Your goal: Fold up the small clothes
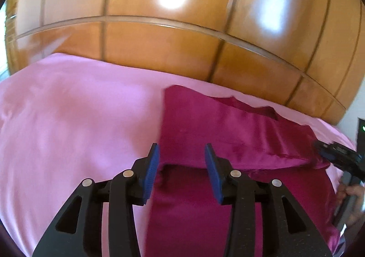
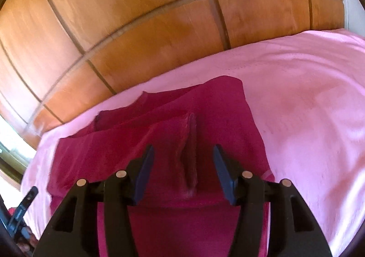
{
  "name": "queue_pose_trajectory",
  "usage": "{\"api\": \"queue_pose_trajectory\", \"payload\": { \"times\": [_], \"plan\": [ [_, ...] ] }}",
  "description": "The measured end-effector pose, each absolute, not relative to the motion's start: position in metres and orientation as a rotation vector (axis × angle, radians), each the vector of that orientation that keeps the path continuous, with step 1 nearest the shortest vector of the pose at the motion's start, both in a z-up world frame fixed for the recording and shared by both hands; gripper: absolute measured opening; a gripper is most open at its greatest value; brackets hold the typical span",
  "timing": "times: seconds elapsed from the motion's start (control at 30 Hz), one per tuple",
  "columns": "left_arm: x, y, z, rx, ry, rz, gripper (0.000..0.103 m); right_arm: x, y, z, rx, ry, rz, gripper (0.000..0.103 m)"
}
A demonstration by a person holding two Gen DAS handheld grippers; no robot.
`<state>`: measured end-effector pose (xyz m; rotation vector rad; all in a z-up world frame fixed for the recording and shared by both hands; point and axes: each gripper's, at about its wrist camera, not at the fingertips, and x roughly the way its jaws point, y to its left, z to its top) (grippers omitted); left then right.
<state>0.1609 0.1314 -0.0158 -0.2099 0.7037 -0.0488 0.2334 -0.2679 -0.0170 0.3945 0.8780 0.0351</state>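
Note:
A magenta garment (image 1: 228,124) lies partly folded on the pink bedsheet (image 1: 68,120). My left gripper (image 1: 182,168) hovers over its left edge, the blue pads (image 1: 151,170) apart with nothing pressed between them. In the right wrist view the garment (image 2: 216,115) shows a sleeve folded inward, whose raised ridge (image 2: 190,154) runs down the middle. My right gripper (image 2: 184,172) stands open astride that ridge, and its pads (image 2: 222,174) do not touch the cloth. The right gripper (image 1: 337,156) also shows at the garment's right edge in the left wrist view.
A glossy wooden panelled wall (image 1: 182,40) rises behind the bed's far edge. Pink sheet (image 2: 308,97) spreads wide to the right of the garment. A hand (image 1: 349,193) holds the right gripper's handle. The left gripper (image 2: 22,206) shows at the lower left in the right wrist view.

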Motion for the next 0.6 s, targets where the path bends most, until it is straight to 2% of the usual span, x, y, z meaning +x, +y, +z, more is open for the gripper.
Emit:
{"api": "queue_pose_trajectory", "payload": {
  "times": [0.03,0.07,0.1,0.23,0.33,0.43,0.47,0.5,0.57,0.6],
  "plan": [
    [0.170,0.125,-0.020,-0.194,0.726,-0.059,0.046,0.240,-0.266,-0.021,0.388,0.895,0.036,0.045],
    [0.177,0.121,-0.024,-0.183,0.747,-0.068,0.046,0.244,-0.263,-0.024,0.369,0.906,0.042,0.032],
    [0.180,0.117,-0.028,-0.178,0.761,-0.072,0.046,0.249,-0.257,-0.024,0.339,0.922,0.066,0.010],
    [0.187,0.107,-0.048,-0.139,0.824,-0.078,0.046,0.245,-0.246,-0.004,0.208,0.843,0.034,0.009],
    [0.184,0.097,-0.061,-0.091,0.829,-0.061,0.046,0.250,-0.242,-0.015,0.145,0.874,-0.009,0.008],
    [0.183,0.104,-0.054,-0.142,0.828,-0.081,0.046,0.249,-0.238,-0.030,0.105,0.890,-0.024,0.013],
    [0.180,0.111,-0.050,-0.190,0.821,-0.095,0.046,0.247,-0.239,-0.029,0.112,0.887,-0.027,0.018],
    [0.178,0.120,-0.045,-0.236,0.806,-0.106,0.048,0.243,-0.242,-0.024,0.128,0.882,-0.029,0.030],
    [0.177,0.144,-0.033,-0.304,0.754,-0.080,0.058,0.233,-0.243,-0.011,0.122,0.842,-0.052,0.047],
    [0.180,0.156,-0.030,-0.337,0.745,-0.066,0.058,0.229,-0.241,-0.003,0.116,0.809,-0.050,0.050]
  ]
}}
